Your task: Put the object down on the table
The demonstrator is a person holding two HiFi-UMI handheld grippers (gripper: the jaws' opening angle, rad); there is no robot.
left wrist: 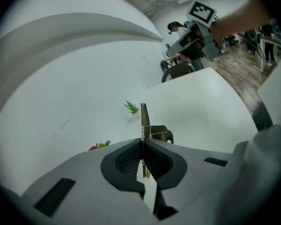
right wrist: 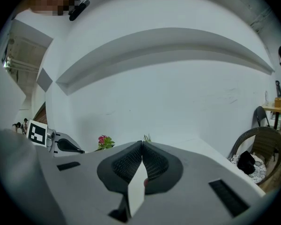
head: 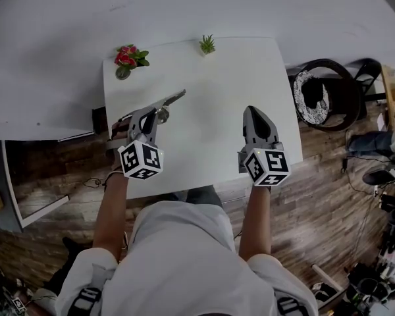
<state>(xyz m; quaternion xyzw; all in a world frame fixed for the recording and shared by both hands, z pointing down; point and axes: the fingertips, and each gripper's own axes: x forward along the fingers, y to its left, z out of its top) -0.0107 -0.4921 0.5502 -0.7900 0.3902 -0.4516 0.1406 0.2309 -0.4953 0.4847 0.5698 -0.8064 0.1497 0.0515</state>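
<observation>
Steel-grey and skinny, the metal tool [head: 173, 99] pokes straight out past the tips of our left gripper [head: 159, 114] in the head view. Its long axis runs in line with the jaws, above the white table [head: 210, 143], and our right gripper [head: 253, 112] is well off to the side. In the left gripper view the pads are pinching the thin blade edge-on, with a spring and a dark body just beyond the tips. In the right gripper view the jaws are pressed together on nothing, so we reckon the put-down is the left's job.

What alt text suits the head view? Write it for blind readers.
Seen from above, a person holds tongs over a white table: the left tongs grip a slim metal tool, the right tongs are shut and empty. Red flowers and a green plant stand at the far edge.
</observation>
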